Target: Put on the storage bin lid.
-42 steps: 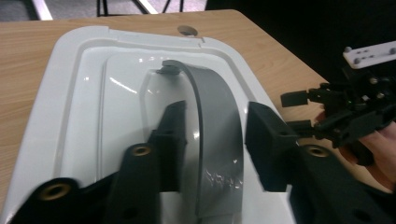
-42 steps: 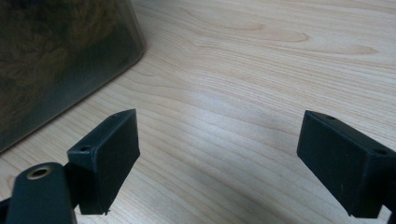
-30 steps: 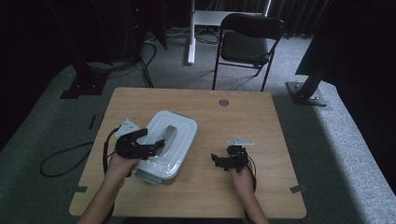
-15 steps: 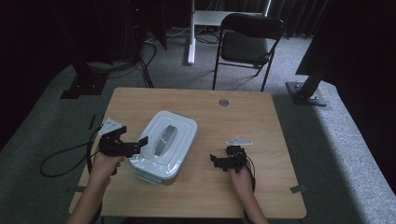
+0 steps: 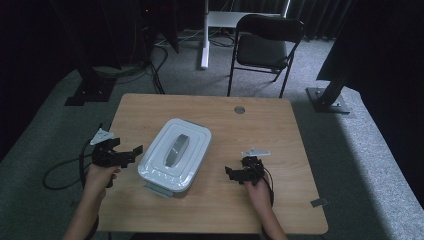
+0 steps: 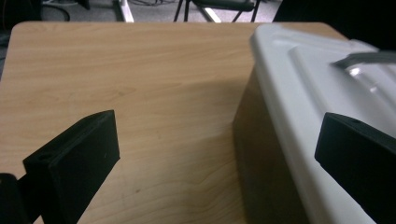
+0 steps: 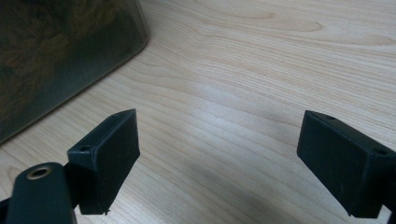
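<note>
A white lidded plastic box (image 5: 174, 155) with a grey handle on its lid sits left of centre on the wooden table (image 5: 250, 130). My left gripper (image 5: 131, 154) hangs just off the box's left side, pointing at it, apart from it. Its jaws have just been opening and stand wide, with nothing pressed between them. In the left gripper view the box (image 6: 303, 116) rises ahead by the right jaw of that gripper (image 6: 217, 140). My right gripper (image 5: 231, 175) rests low to the right of the box, open. Bare wood lies between its jaws (image 7: 217, 135), and the box's cloudy wall (image 7: 60, 51) stands ahead to the left.
A round cable hole (image 5: 239, 109) is set in the table's far side. A black folding chair (image 5: 270, 45) stands behind the table, with dark stand bases on the carpet at both sides. A black cable (image 5: 60, 170) loops on the floor at the left.
My left gripper has come off the box's lid, moving left and down to the table's left edge. The box and the right gripper have stayed put.
</note>
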`<state>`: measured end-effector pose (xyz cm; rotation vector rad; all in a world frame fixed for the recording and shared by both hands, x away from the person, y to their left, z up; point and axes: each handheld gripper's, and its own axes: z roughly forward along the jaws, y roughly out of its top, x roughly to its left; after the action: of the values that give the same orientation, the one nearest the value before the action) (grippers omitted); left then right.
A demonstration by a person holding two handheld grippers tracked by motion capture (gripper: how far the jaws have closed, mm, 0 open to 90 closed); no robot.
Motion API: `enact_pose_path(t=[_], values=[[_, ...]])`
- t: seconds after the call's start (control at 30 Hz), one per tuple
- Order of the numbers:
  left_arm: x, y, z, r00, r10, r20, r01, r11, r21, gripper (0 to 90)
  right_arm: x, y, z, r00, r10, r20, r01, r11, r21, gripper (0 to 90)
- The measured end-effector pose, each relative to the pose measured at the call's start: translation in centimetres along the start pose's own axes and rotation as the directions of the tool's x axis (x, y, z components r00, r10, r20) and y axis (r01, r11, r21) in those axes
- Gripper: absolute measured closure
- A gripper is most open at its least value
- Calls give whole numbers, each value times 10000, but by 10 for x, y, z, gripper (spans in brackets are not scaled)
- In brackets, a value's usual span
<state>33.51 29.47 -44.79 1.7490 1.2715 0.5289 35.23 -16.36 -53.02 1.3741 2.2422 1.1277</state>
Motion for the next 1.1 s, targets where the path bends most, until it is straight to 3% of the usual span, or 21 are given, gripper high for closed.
enact_pose_path(t=[0.17,0.5,0.83,1.1], values=[[12,-12,8,9992,-154,-381,160,9997,174,7,-1,0,1,10000,16,19,-16,10000,16,123],[23,-42,35,9973,-610,-407,638,9954,718,7,-1,-1,-1,10000,25,32,-25,10000,19,123],[7,-53,53,9993,-372,1,370,9936,1066,7,-2,0,-5,10000,10,8,-10,9999,-105,123],[-2,-56,55,9991,-398,178,377,9940,1030,9,4,0,-3,9998,-83,-161,81,9999,-93,123]])
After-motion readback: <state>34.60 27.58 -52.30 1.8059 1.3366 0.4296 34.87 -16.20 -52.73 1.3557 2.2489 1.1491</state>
